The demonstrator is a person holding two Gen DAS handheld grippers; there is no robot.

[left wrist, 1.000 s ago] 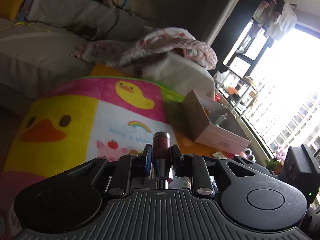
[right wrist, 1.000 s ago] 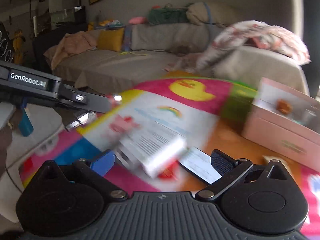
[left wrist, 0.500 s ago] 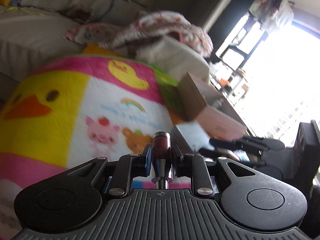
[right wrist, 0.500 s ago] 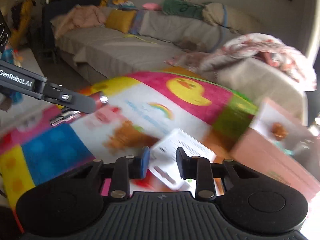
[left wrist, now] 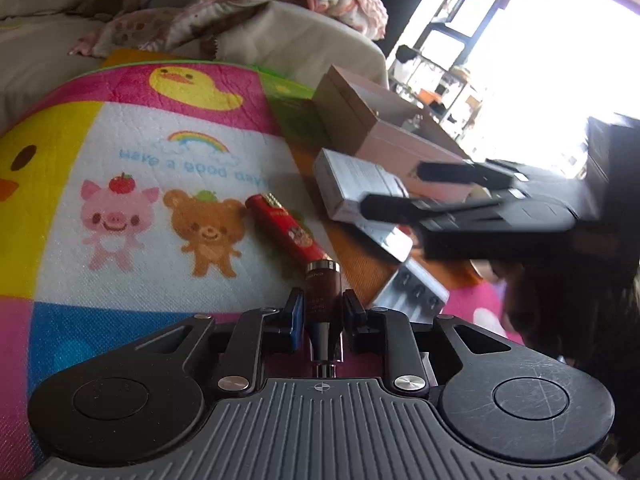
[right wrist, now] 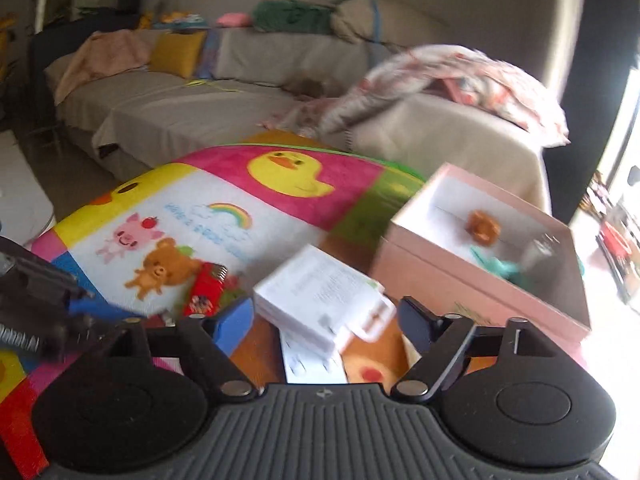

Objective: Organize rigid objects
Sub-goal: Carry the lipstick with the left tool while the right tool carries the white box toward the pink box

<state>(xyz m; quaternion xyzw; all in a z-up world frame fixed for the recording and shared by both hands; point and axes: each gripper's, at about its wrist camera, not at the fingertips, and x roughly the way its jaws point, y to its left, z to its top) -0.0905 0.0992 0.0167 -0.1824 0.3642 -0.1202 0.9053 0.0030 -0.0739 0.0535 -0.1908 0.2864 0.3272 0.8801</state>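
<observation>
— Left side?
— The left gripper (left wrist: 320, 312) has its jaws clamped on a dark red lipstick tube (left wrist: 321, 292), above the play mat (left wrist: 132, 184), just short of a red lighter (left wrist: 286, 230).
— Right?
— The right gripper (right wrist: 326, 318) jaws are opening around a white carton (right wrist: 320, 296), pads apart from it. The pink box (right wrist: 460, 280) stands just beside; bare mat lies left.

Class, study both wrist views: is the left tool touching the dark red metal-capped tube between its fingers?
Touching. The left wrist view shows the left tool shut on the dark red metal-capped tube, both finger pads pressed against its sides with no gap.
</observation>
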